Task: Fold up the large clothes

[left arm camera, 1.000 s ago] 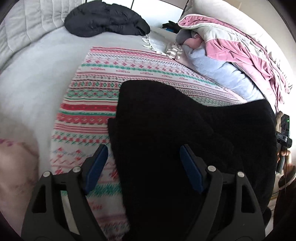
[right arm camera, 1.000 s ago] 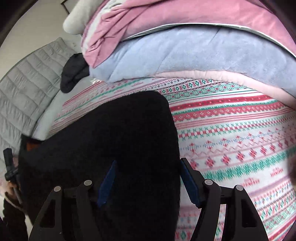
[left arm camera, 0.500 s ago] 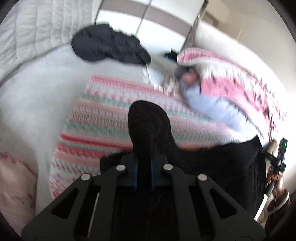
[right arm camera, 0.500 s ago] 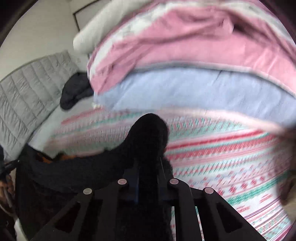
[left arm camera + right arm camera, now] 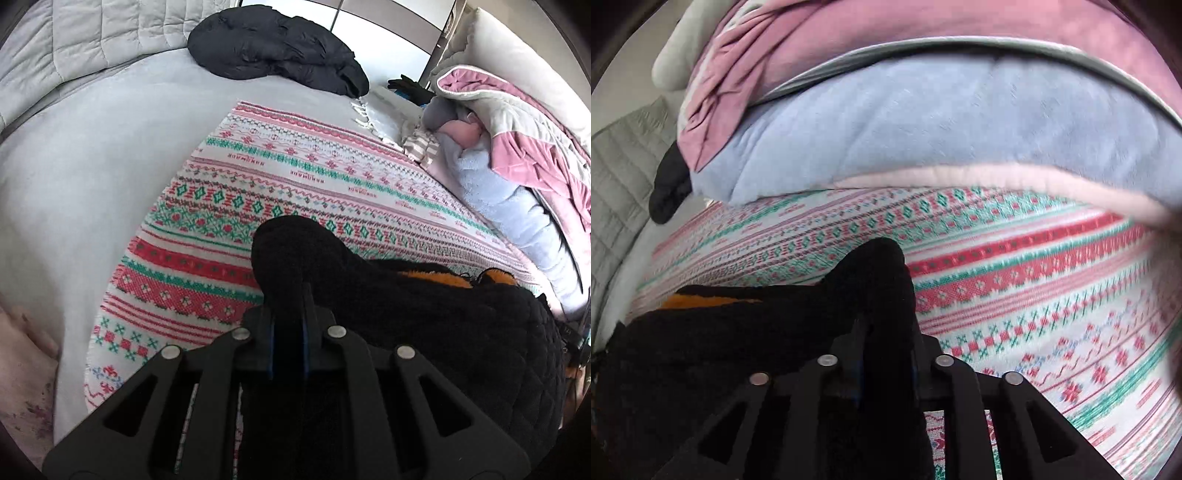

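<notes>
Both grippers, left [image 5: 288, 345] and right [image 5: 884, 360], pinch the black garment [image 5: 424, 314]; they should carry its edge evenly across the blanket [image 5: 295, 177].

A: The garment [image 5: 424, 314] covers both sets of pads, and the frame edge cuts off its lower part.

B: The right view is smeared; the pink bedding [image 5: 923, 33] runs off-frame.

Spread flat over a grey bed cover [image 5: 92, 155]: patterned blanket [image 5: 295, 173] banded in red, green and white. Far off near the quilted grey headboard [image 5: 110, 29], a crumpled black jacket [image 5: 280, 55]. Heaped along the right, pink bedding [image 5: 524, 147] atop a pale blue blanket [image 5: 923, 129]
</notes>
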